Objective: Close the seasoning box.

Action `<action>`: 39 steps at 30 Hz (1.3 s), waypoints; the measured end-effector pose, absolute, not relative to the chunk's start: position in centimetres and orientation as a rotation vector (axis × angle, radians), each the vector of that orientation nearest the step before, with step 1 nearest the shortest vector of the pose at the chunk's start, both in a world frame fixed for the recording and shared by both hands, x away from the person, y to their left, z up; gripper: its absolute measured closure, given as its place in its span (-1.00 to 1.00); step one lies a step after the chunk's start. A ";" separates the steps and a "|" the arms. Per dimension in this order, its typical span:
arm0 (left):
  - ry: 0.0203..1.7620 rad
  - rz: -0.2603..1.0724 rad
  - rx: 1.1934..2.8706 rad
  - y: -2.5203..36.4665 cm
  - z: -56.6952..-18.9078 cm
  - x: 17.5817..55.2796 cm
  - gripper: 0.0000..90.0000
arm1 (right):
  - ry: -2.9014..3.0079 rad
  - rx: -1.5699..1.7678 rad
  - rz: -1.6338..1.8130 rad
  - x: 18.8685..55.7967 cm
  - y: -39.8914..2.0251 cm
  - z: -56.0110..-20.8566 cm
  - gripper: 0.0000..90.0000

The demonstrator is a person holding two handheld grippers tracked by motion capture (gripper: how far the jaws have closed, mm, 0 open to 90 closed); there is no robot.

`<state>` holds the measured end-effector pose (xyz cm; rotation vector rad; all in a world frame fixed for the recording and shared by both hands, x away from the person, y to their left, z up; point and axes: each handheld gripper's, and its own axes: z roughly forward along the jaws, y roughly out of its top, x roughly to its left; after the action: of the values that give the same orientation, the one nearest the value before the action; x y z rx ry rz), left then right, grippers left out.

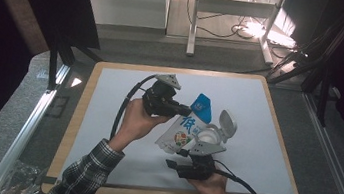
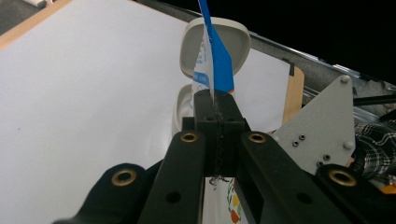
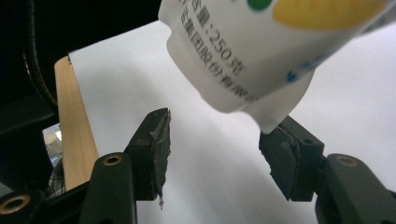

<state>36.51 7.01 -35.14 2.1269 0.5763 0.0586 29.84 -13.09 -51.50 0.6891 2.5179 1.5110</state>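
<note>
A white mat (image 1: 126, 86) covered a wooden table (image 1: 77, 115), with grey floor and a metal frame behind it.

Left gripper (image 2: 217, 105): jaws clenched tight on the pouch (image 1: 187, 129), pinching its thin blue-and-white top edge, which stuck up out of the pads in the left gripper view. In the high view this gripper (image 1: 186, 111) sat at the pouch's upper left side, held by the left hand (image 1: 139, 120), a black cable looping away from it, and a plaid sleeve (image 1: 87, 171) below.

Right gripper (image 3: 215, 144): jaws parted, nothing pressed between them. The pouch's white bottom corner hung just over the right pad, touching or nearly touching it; cannot tell which. The left pad was well apart from the pouch. In the high view the right gripper (image 1: 196, 154) sat just under the pouch's lower end, with the right hand (image 1: 209, 182) below it at the table's near edge.

The pouch was white with blue print and a round coloured logo, hanging tilted above the mat near the table's middle, top end toward the left gripper and bottom end toward the right one.

Just right of the pouch stood a white container (image 1: 211, 136) with its hinged lid (image 1: 227, 124) flipped open and upright. In the left gripper view the container (image 2: 183, 105) and lid (image 2: 233, 42) sat directly behind the pouch's edge.
</note>
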 end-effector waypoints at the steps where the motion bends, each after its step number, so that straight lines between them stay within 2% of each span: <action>1: 0.584 0.063 2.121 7.3 -35.1 36.5 1.00 | 2.518 0.693 1.508 29.9 -13.1 -51.6 -0.03; 39: 0.676 0.220 2.000 12.1 -38.5 38.4 1.00 | 2.518 0.717 1.509 30.2 -14.0 -51.1 -0.02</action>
<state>38.44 12.12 -38.46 2.0002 0.6762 0.2196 30.19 -14.02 -51.15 0.7171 2.5180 1.5090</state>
